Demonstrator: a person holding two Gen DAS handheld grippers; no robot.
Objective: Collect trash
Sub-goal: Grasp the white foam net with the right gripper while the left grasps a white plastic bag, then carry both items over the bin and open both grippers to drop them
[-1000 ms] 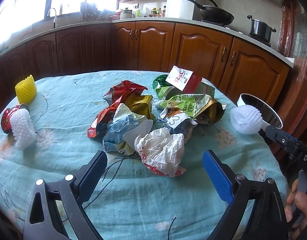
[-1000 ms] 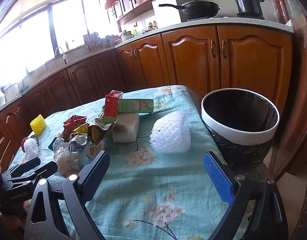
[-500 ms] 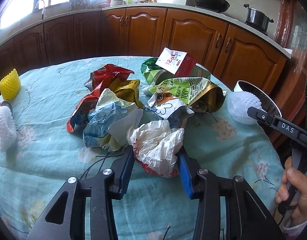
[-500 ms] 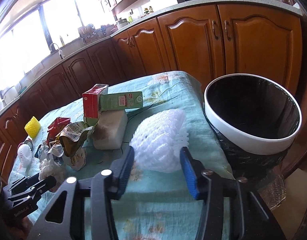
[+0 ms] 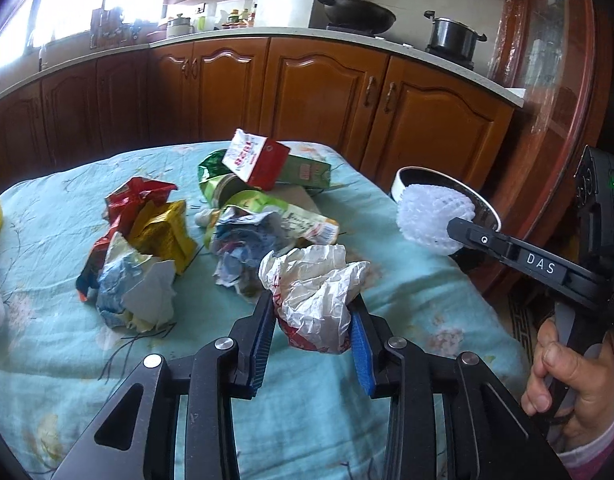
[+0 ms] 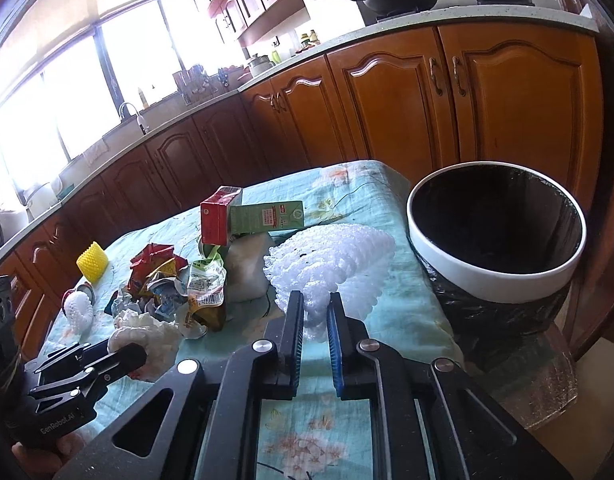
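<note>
My left gripper (image 5: pixel 311 310) is shut on a crumpled white plastic bag (image 5: pixel 315 288) with red print, held just above the tablecloth. It also shows in the right wrist view (image 6: pixel 143 334). My right gripper (image 6: pixel 315 312) is shut on a white foam fruit net (image 6: pixel 331 264), lifted beside the bin; the net shows in the left wrist view (image 5: pixel 433 216). The black-lined trash bin with a white rim (image 6: pixel 495 288) stands off the table's right edge. A heap of crumpled wrappers (image 5: pixel 155 236) and red and green cartons (image 5: pixel 267 162) lies mid-table.
The round table has a teal flowered cloth (image 5: pixel 347 392). A yellow foam net (image 6: pixel 91 261) and another white net by a red object (image 6: pixel 78 307) lie at the far left. Wooden kitchen cabinets (image 6: pixel 427 92) run behind the table.
Both grippers closed from open: the left on the white plastic bag, the right on the white foam net. Both pieces have been lifted off the cloth, the net toward the bin.
</note>
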